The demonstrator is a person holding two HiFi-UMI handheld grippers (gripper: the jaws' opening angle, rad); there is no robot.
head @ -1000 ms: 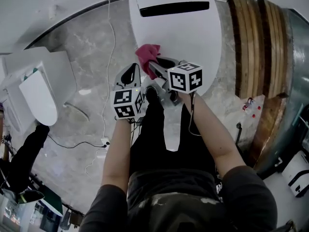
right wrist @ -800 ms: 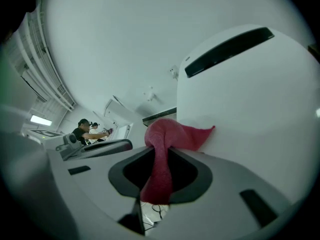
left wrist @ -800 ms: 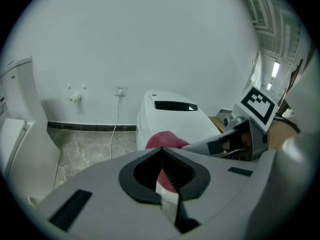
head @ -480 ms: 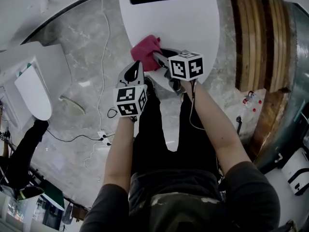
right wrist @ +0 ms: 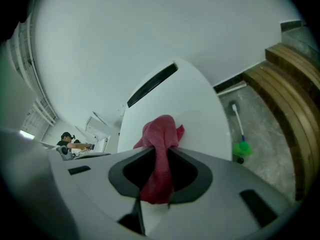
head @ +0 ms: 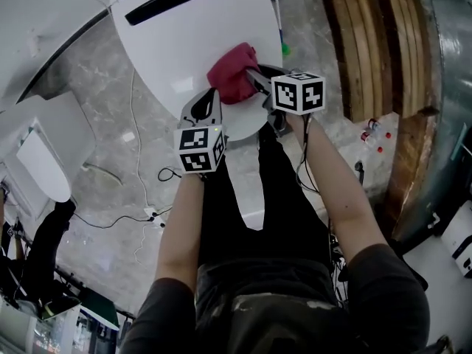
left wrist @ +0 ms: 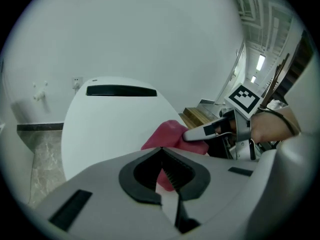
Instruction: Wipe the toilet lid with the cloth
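The white oval toilet lid (head: 184, 43) lies closed, with a dark slot near its far end. A red cloth (head: 232, 74) rests bunched on the lid's near right part. My right gripper (head: 252, 78) is shut on the cloth (right wrist: 161, 129), which hangs out between its jaws (right wrist: 159, 156) over the lid (right wrist: 190, 101). My left gripper (head: 211, 96) is shut with nothing in it, at the lid's near edge just left of the cloth. In the left gripper view the closed jaws (left wrist: 161, 151) point at the cloth (left wrist: 167, 134) and the right gripper's fingers (left wrist: 202, 130).
A green toilet brush (head: 283, 48) stands on the marble floor right of the lid (right wrist: 241, 148). Wooden slats (head: 376, 43) rise further right. A second toilet (head: 44, 161) and a cable (head: 136, 116) are at the left. A person (right wrist: 67, 139) is in the background.
Both grippers have moved across the lid toward its right side, the right one dragging the cloth along. The head view has swung, so the lid now sits further left.
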